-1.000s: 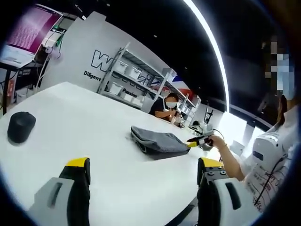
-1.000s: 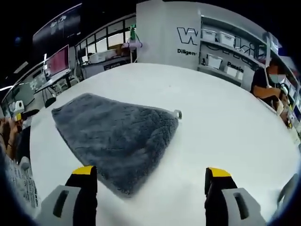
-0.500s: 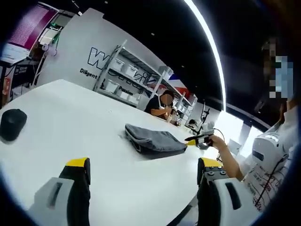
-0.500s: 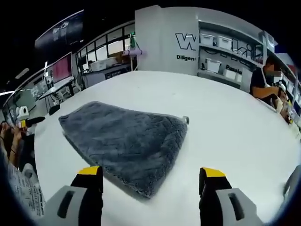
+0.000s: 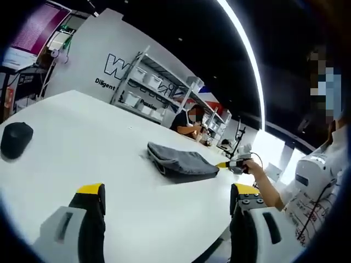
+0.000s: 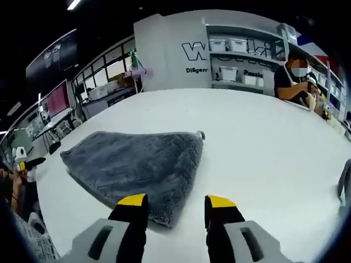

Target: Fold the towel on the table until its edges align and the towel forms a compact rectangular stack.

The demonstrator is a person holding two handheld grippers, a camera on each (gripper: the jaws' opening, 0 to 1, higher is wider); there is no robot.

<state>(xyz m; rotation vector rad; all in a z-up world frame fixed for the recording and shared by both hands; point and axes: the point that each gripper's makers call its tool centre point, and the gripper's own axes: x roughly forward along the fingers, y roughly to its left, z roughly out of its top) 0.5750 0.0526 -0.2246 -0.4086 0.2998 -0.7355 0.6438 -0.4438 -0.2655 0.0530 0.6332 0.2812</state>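
A grey fluffy towel [image 6: 137, 164] lies folded flat on the white table [image 6: 263, 148], a small loop tag [image 6: 201, 134] at its far corner. My right gripper [image 6: 175, 201] hovers just before the towel's near edge, its jaws open by a narrow gap with nothing between them. In the left gripper view the towel [image 5: 178, 160] sits mid-table, well ahead of my left gripper [image 5: 167, 190], which is wide open and empty. The right gripper [image 5: 230, 164] shows at the towel's right end, held by a hand.
A black rounded object [image 5: 15, 139] rests on the table at far left. A seated person [image 5: 192, 118] is at the table's far side, with shelving [image 6: 241, 57] behind. The person holding the grippers [image 5: 312, 181] stands at the right.
My right gripper's jaws have drawn much closer together, and its view has come down nearer the towel's front edge. The left gripper stays wide open; its view shifted only slightly.
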